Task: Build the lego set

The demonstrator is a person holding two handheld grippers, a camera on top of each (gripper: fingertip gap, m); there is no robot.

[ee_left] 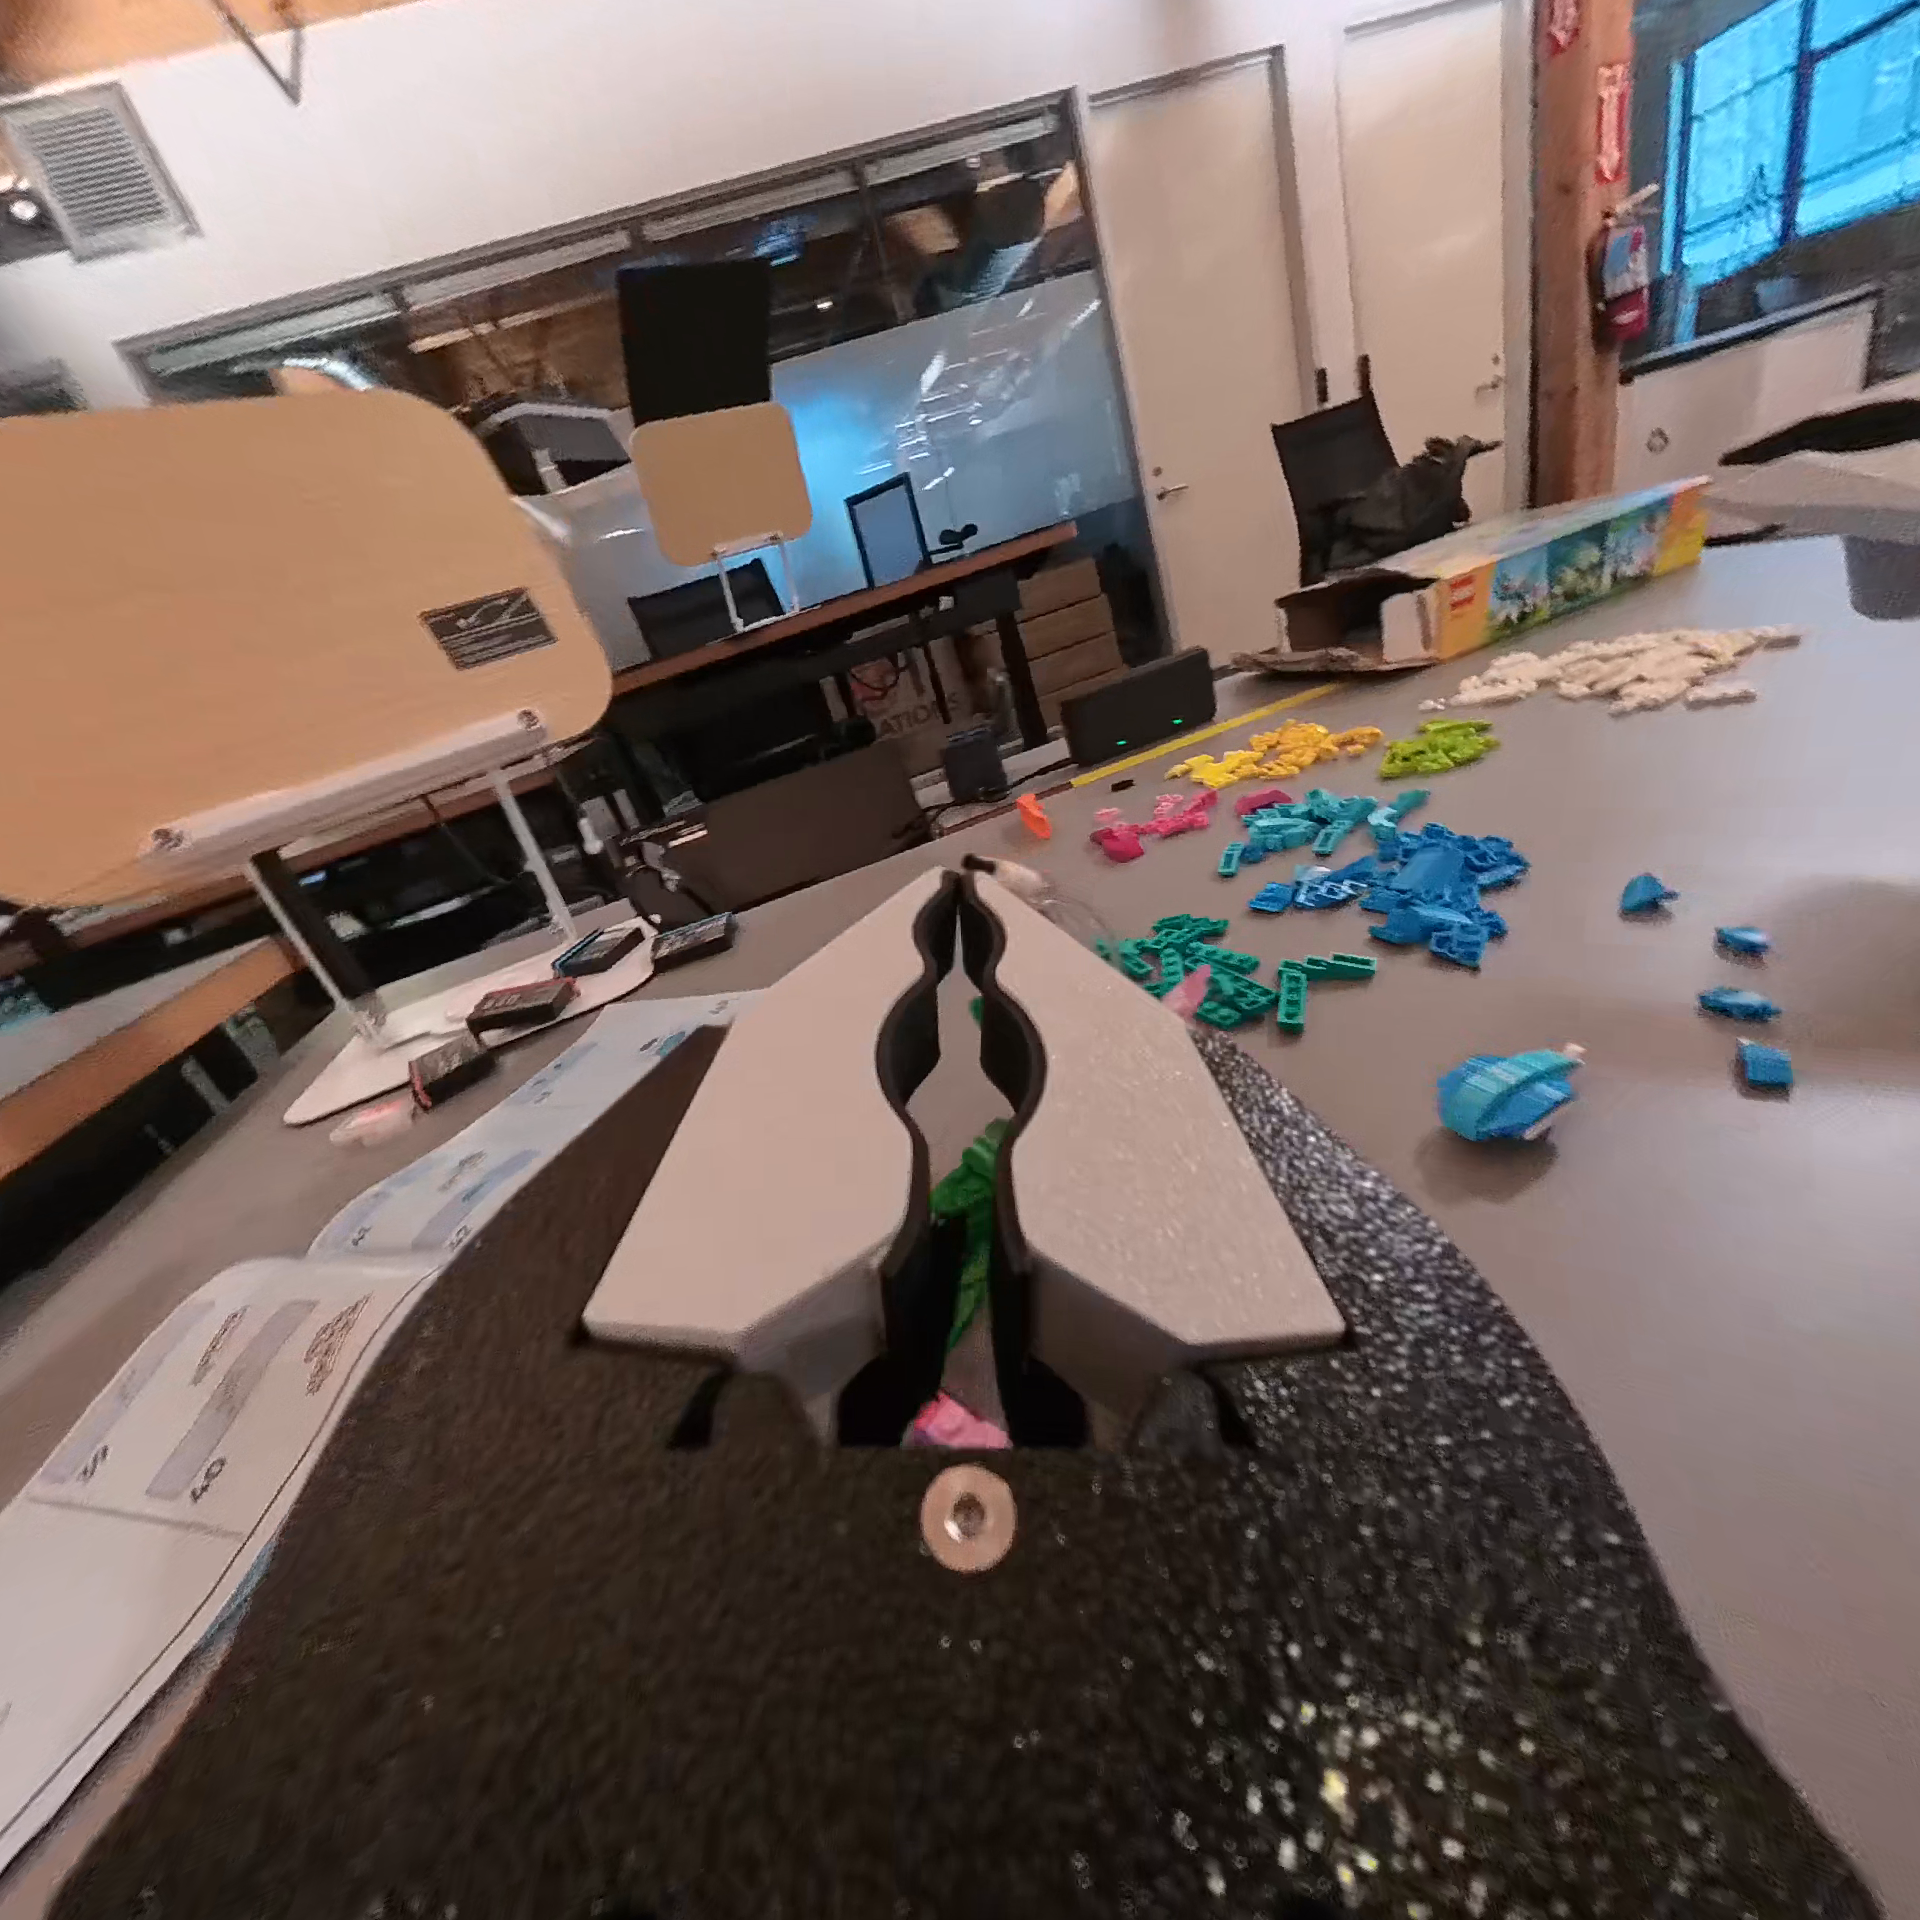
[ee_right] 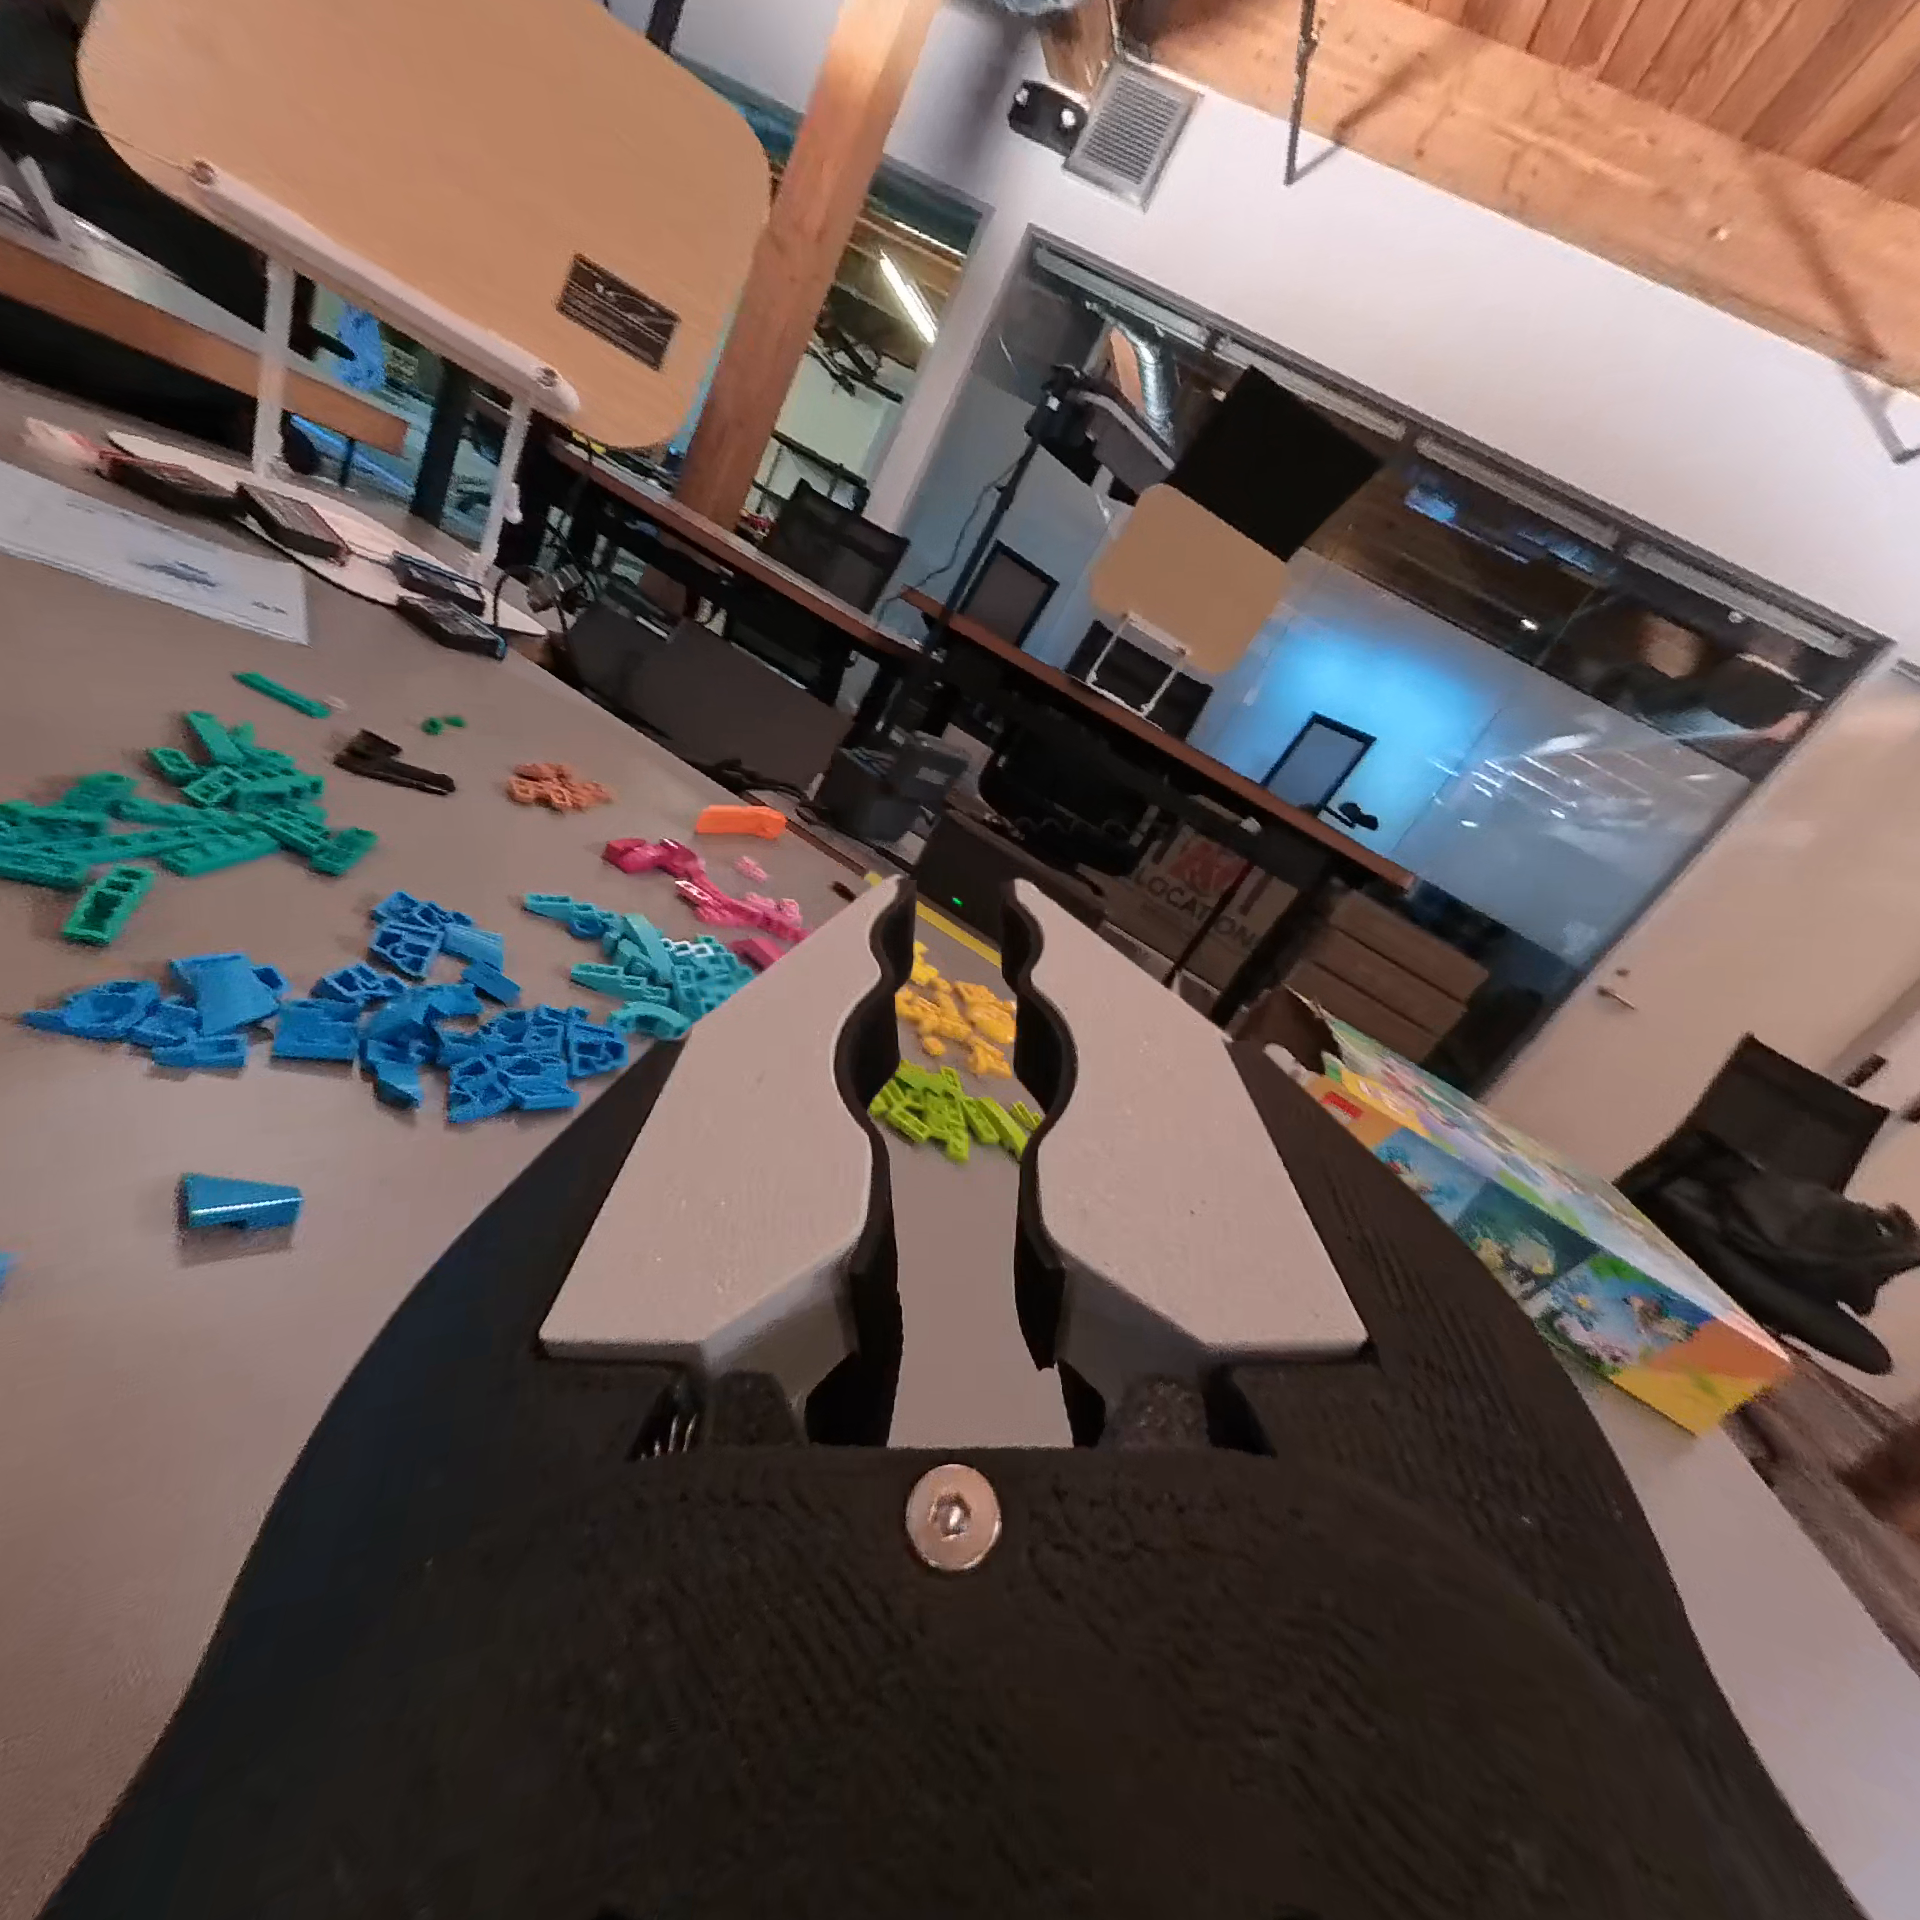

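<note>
Grey worktop, sorted bricks

Your left hand-held gripper [ee_left: 961, 894] was closed, holding nothing; your right hand-held gripper [ee_right: 956, 904] stood apart, empty, over the yellow bricks [ee_right: 951, 1013]. The blue build [ee_left: 1507, 1091] lay near right. Pick slowly, squarely.

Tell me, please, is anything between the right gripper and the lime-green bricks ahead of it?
Nothing visible. The right gripper is open and empty, and the lime bricks show through its gap with only bare table before them.
</note>
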